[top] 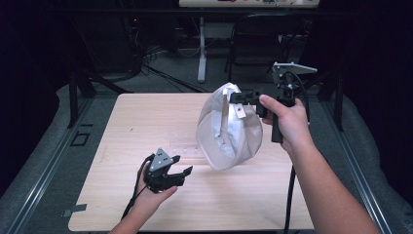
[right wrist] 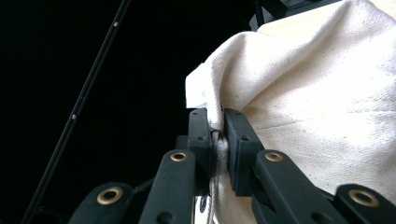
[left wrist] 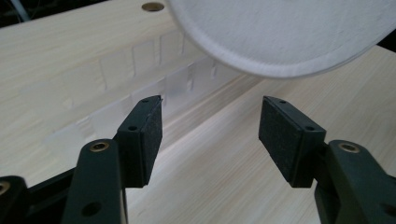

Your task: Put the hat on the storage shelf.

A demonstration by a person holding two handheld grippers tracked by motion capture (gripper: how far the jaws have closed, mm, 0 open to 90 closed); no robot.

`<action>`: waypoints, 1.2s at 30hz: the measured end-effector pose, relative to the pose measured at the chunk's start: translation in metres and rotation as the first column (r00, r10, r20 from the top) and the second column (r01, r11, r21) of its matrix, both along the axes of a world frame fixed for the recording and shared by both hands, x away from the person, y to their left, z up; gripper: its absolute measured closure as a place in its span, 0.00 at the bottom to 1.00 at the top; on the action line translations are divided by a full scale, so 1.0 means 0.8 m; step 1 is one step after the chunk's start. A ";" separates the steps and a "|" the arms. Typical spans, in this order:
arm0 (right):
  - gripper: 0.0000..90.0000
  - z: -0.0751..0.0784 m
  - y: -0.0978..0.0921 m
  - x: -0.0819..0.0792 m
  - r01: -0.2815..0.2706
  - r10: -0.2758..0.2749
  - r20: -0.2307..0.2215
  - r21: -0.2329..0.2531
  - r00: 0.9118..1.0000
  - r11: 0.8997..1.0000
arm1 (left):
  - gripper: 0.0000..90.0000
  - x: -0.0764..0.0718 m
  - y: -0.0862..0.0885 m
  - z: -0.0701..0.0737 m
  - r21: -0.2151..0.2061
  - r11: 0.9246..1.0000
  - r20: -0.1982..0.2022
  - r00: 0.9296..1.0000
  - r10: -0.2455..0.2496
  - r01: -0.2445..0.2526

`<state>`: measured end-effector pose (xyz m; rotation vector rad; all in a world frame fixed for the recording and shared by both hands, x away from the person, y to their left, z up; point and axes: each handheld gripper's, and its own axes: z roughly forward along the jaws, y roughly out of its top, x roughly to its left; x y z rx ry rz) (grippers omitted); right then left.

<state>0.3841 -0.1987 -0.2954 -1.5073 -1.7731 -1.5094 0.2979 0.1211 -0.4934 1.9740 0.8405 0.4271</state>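
A: Obs. 1. The right claw [top: 239,97] is clamped on the upper edge of a white cloth bag [top: 228,127], holding it in the air above the far right part of the worktop [top: 146,122]. In the right gripper view a fold of the cloth is pinched between the two black pads [right wrist: 236,140], jaws nearly closed with only fabric between them.

B: Why held high?

A: Judgement: lifting by one edge lets the bag hang free of the worktop, so it drapes and its mouth falls open toward the left. That would suit a second grasp on the other side.

B: And the left claw [top: 181,171]?

A: Low over the near worktop, jaws spread wide, nothing between them. The left gripper view looks out under the rounded bottom of the bag [left wrist: 285,32], which hangs ahead and above, apart from the jaws.

B: Appearance of the bag?

A: Off-white woven cloth with a stitched hem, rumpled, with a small tab [top: 240,111] near the held edge; possibly a label, too small to tell. A clear plastic strip with compartments [left wrist: 140,70] lies flat on the worktop below the bag.
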 end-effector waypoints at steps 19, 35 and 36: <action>0.91 0.006 0.016 0.022 0.046 -0.046 -0.008 -0.017 0.999 0.999 | 0.39 -0.013 -0.092 0.034 0.023 0.995 0.093 0.991 -0.096 0.094; 0.91 0.007 0.025 0.023 0.054 -0.054 -0.007 -0.001 0.999 0.999 | 0.61 0.000 -0.128 0.028 0.163 0.987 0.151 0.988 -0.037 0.012; 0.91 0.007 0.025 0.023 0.054 -0.054 -0.007 -0.001 0.999 0.999 | 0.61 0.002 -0.126 0.028 0.168 0.986 0.152 0.988 -0.033 0.008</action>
